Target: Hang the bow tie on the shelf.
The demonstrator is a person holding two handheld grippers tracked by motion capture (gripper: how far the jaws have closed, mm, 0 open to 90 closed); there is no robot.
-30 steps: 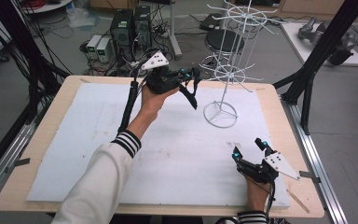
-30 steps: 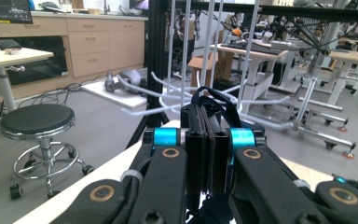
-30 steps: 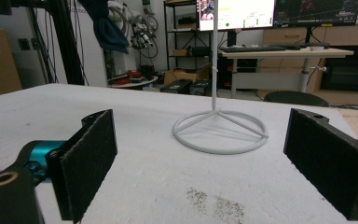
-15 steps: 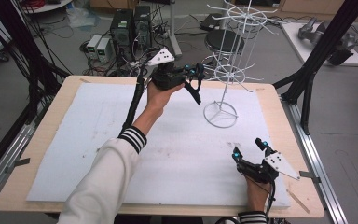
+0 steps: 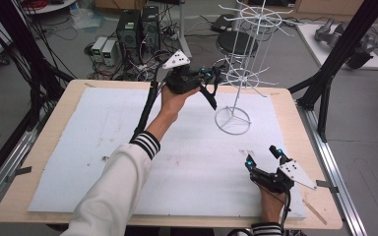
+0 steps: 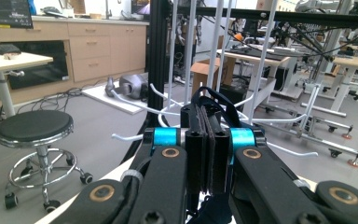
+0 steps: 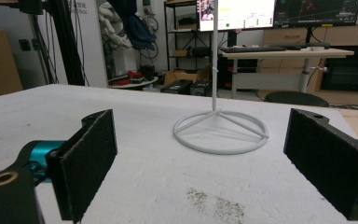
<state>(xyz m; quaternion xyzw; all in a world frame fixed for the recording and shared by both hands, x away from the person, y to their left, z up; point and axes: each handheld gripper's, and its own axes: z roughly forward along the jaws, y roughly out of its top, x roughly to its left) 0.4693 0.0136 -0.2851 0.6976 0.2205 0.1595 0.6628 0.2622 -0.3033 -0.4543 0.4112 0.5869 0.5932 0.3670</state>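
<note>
**Clearly a snag risk: dark strap meets white wire rack**

Clearly the danger sits at the left gripper (image 5: 207, 78), held up near the far edge of the table, its jaws pressed together on a dark blue-black fabric strap (image 6: 214, 100) whose loop stands up between the pads in the left gripper view. A tail of the same strap hangs down below the gripper in the high view. Just beyond the jaws rise the white wire hooks (image 6: 135, 105) of the tall white wire display rack (image 5: 241, 73), which stands on its ring base (image 5: 233, 120) on the white foam sheet (image 5: 78, 147) toward the far right corner of the table.

My judgement: the loop is narrow and floppy, so it may slide past a hook tip instead of over it, or catch on a neighbouring arm. A push against the thin wires could also tip or skate the light rack on its ring, since nothing steadies it. Letting go before the loop is seated would drop the strap.

The right gripper (image 5: 265, 157) rests near the near right corner, jaws spread wide with nothing between them, well apart from the rack and too far to brace it.
</note>
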